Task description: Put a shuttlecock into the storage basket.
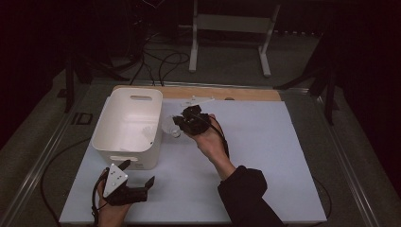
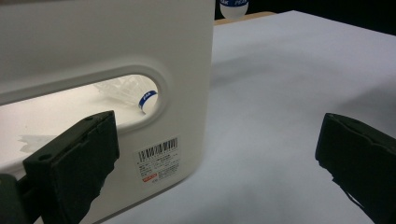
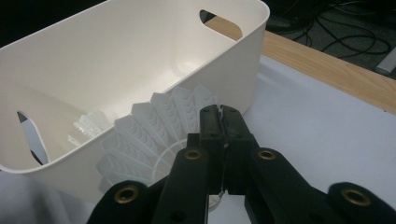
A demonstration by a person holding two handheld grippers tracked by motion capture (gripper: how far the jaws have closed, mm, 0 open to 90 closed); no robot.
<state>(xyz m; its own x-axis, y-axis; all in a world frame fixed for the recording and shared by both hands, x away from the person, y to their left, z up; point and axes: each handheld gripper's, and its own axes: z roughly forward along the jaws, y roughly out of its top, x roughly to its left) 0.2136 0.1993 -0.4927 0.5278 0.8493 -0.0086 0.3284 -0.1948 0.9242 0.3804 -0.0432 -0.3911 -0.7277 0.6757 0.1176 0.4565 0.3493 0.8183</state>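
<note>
A white plastic bin stands at the left of the pale mat. My right gripper hovers just beside the bin's right wall, shut on the skirt of a white shuttlecock. In the right gripper view the jaws of this gripper pinch the feathered skirt in front of the bin. A second shuttlecock lies inside the bin; its blue-banded base shows through the handle slot. My left gripper rests open at the bin's near right corner, with nothing between its jaws.
A wooden strip runs along the mat's far edge. Beyond it stand a white metal frame and loose cables on the floor. The mat stretches bare to the right of the hands.
</note>
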